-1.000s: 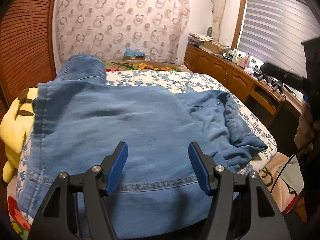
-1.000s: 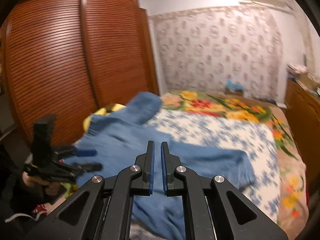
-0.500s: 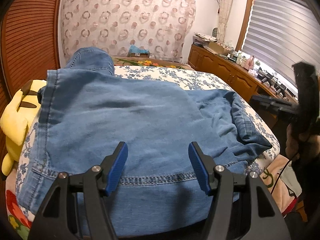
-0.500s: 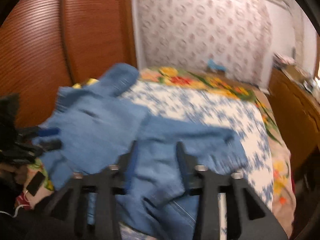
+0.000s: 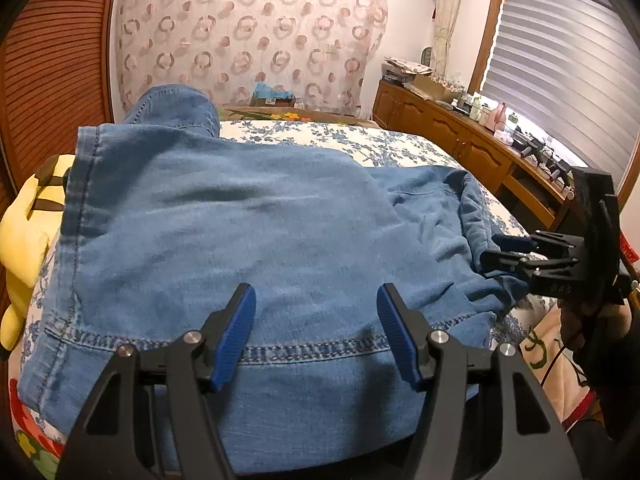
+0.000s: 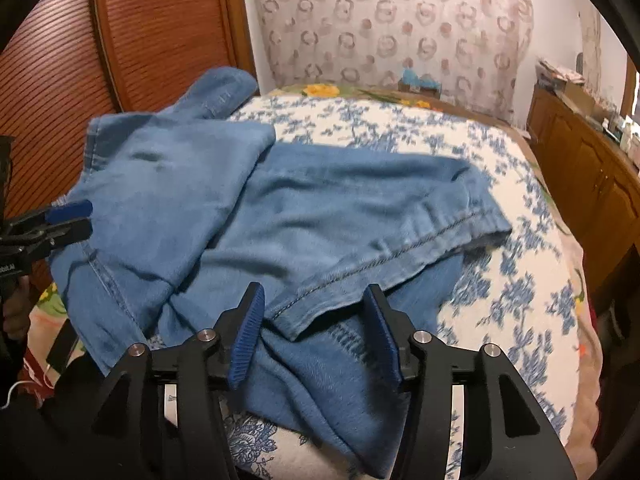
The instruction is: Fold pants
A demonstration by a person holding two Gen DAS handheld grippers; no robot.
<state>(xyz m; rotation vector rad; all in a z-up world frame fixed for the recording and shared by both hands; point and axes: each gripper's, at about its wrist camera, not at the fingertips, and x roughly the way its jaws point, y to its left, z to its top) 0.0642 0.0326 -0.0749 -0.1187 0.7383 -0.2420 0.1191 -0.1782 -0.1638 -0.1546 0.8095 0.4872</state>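
Pants [image 5: 248,240] lie spread across the bed [image 6: 500,280], partly folded. Left tongs [image 5: 316,332] and right tongs [image 6: 312,332] are both spread, holding nothing, poised over denim edges, apparently ready for the next fold.

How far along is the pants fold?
Early. Done: the jeans lie on the bed, one section flapped over at the left. In hand: nothing; the left gripper and right gripper are open over the near hems. Left: square the rumpled right side and fold compactly.
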